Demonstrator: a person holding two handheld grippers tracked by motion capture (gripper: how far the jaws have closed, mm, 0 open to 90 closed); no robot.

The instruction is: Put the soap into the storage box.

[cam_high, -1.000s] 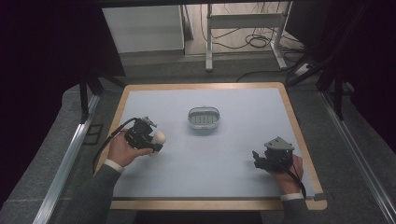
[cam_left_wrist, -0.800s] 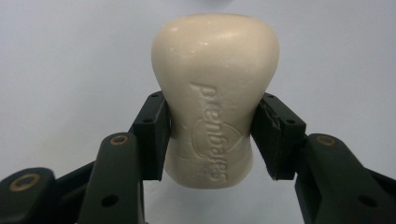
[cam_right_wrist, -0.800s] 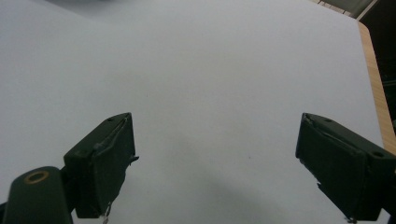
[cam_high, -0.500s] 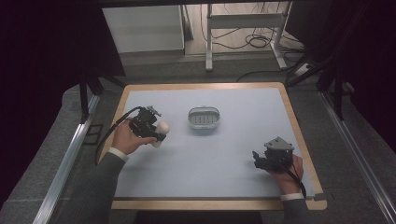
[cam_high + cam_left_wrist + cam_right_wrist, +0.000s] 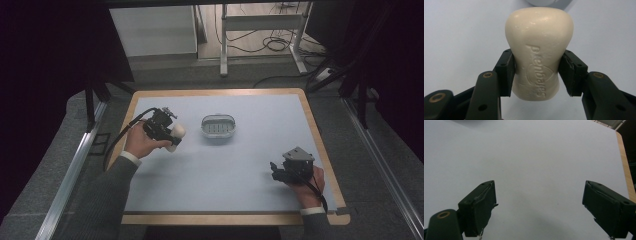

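Pale blue matting covers the tabletop (image 5: 220, 170), framed by a light wooden border, with grey carpet and dark frame posts around it and cables on the floor beyond the far edge.

Near the left edge, about midway along it, the left tool (image 5: 169, 131) is clamped on a cream bar of soap (image 5: 176, 132). In the left gripper view its two black pads press the narrowed waist of the soap bar (image 5: 539, 52) from either side, the wider rounded end pointing away from the hand and embossed lettering facing the camera. The bar is held clear of the mat, and the person's left hand (image 5: 141, 142) wraps the tool body with a cable looping back toward the left edge.

Just beyond the soap, toward the middle of the tabletop and closer to the far edge, sits a small oval soap dish (image 5: 218, 126) with a slotted floor; it is near the bar but apart from it.

Well apart, close to the near right corner, the right tool (image 5: 274, 168) rests low over the mat in the person's right hand (image 5: 306, 187). In the right gripper view its jaws stand wide apart with bare blue mat between them.
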